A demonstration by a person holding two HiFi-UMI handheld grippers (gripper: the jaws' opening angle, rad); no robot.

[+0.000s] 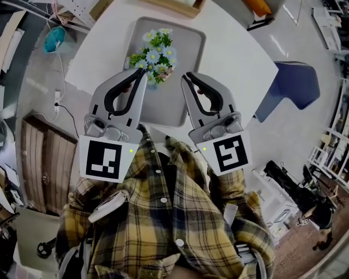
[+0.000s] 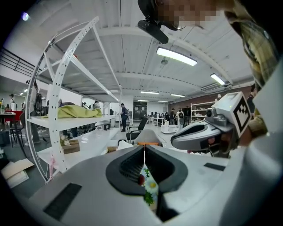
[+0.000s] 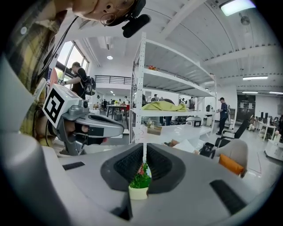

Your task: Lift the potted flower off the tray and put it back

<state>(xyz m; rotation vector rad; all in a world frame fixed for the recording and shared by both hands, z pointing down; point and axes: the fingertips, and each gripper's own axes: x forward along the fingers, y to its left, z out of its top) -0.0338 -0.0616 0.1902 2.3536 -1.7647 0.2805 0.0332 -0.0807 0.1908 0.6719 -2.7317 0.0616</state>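
Note:
The potted flower [image 1: 156,53], blue and white blooms with green leaves in a pale pot, stands on the grey tray [image 1: 187,39] on the white table [image 1: 232,60]. My left gripper [image 1: 143,73] is shut and empty, its tip just near-left of the flowers. My right gripper [image 1: 188,77] is also shut and empty, a little to the plant's right. In the left gripper view the closed jaws [image 2: 143,148] show blooms [image 2: 149,189] through the gap below. The right gripper view shows the closed jaws [image 3: 144,146] above the plant and its pot [image 3: 138,190].
A blue chair [image 1: 293,82] stands to the right of the table and a teal object [image 1: 54,39] lies on the floor at left. A wooden box [image 1: 174,5] sits at the table's far edge. White shelving [image 3: 146,110] rises behind the table.

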